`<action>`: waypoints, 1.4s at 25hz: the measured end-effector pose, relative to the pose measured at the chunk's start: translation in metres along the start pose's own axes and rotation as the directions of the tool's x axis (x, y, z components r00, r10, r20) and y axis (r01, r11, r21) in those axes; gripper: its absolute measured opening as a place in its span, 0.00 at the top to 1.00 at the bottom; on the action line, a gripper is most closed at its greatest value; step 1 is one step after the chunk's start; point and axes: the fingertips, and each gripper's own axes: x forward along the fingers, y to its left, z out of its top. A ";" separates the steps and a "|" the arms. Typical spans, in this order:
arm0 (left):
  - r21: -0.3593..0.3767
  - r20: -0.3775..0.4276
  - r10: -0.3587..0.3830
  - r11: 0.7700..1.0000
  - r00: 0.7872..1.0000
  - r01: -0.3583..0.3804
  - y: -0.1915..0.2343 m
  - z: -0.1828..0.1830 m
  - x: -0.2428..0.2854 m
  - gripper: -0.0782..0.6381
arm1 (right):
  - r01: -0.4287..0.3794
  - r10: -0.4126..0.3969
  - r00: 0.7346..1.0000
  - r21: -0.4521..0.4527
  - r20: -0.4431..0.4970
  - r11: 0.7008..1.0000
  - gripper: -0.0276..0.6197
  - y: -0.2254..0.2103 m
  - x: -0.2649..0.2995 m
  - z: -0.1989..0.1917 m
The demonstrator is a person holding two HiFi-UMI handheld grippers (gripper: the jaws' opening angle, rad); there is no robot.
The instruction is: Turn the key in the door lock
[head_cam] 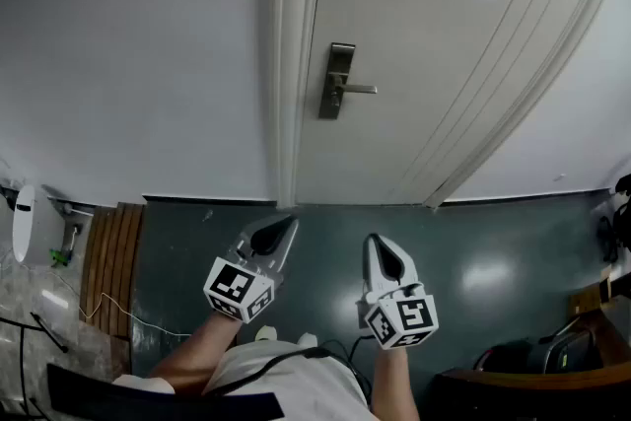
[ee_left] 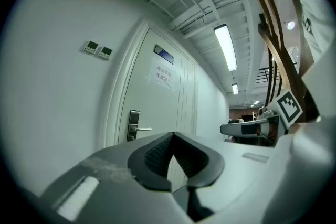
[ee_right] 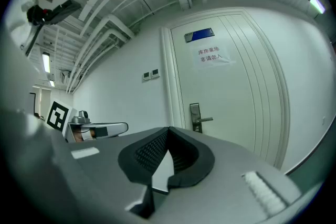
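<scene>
The left gripper (head_cam: 287,228) and right gripper (head_cam: 376,244), fingers together and empty, point level at the door (head_cam: 444,64), its handle (head_cam: 341,86) at 12 o'clock, well apart.

The left claw (head_cam: 284,228) and right claw (head_cam: 381,249) are grey with black ribbed pads (ee_left: 157,157) and black-and-white marker cubes (head_cam: 240,290); the shirt (head_cam: 286,375) is white.
</scene>
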 end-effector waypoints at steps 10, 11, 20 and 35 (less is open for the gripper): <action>0.006 -0.002 0.003 1.000 1.000 -0.003 0.002 0.001 0.023 0.88 | -0.014 0.014 1.000 0.009 -0.006 1.000 0.95 -0.019 0.013 -0.001; 0.005 -0.002 0.004 1.000 1.000 -0.004 0.002 0.000 0.025 0.88 | -0.016 0.016 1.000 0.014 -0.004 1.000 0.95 -0.021 0.014 -0.001; -0.010 -0.006 0.010 1.000 1.000 -0.010 -0.009 -0.008 0.041 0.88 | -0.042 0.042 0.999 0.009 -0.020 0.999 0.95 -0.037 0.024 -0.009; -0.007 -0.032 0.033 0.999 0.999 -0.033 -0.037 -0.024 0.063 0.88 | -0.054 0.055 0.998 0.033 -0.021 0.998 0.95 -0.066 0.026 -0.023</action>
